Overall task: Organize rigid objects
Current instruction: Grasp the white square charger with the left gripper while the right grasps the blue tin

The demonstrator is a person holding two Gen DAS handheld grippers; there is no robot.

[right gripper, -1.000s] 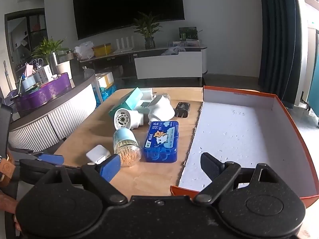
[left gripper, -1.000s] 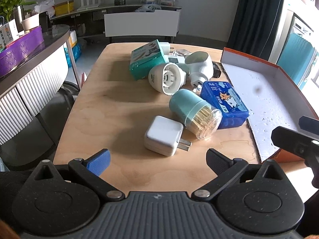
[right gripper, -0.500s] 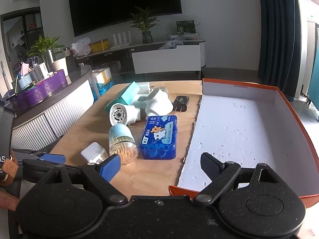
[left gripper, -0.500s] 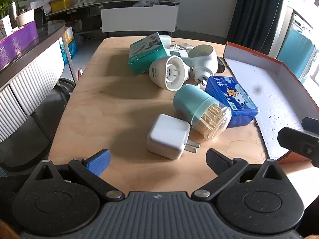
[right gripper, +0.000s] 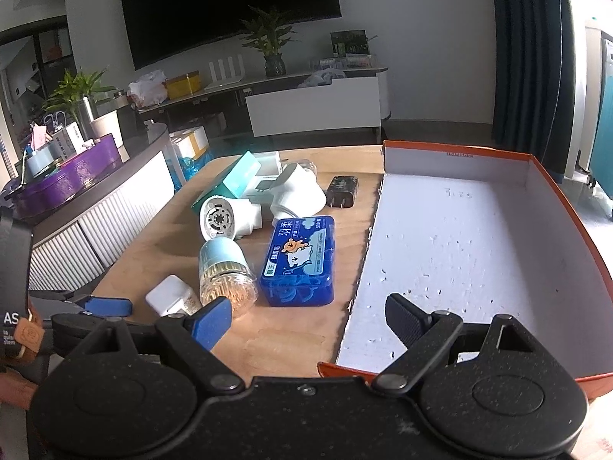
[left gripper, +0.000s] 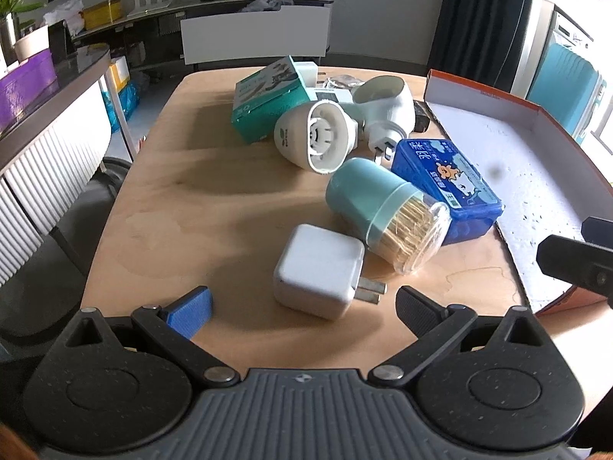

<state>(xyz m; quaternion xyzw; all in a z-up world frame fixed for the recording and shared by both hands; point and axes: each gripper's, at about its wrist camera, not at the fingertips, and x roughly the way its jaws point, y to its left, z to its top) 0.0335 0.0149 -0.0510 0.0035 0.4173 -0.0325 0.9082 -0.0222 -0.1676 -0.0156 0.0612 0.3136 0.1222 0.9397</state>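
A: Hovering left hand-held gripper (left gripper: pixel 302 306) wide open, empty, just before the charger (left gripper: pixel 320 270) on bench (left gripper: pixel 172 207).
B: Right hand-held gripper (right gripper: pixel 308 320)?
A: Also open, empty, over box (right gripper: pixel 536 176) edge.

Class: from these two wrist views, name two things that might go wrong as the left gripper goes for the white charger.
The white charger lies close against the toothpick jar; the open left gripper may nudge the jar, which lies on its side and could roll. The charger's prongs point toward the right finger and might catch it.
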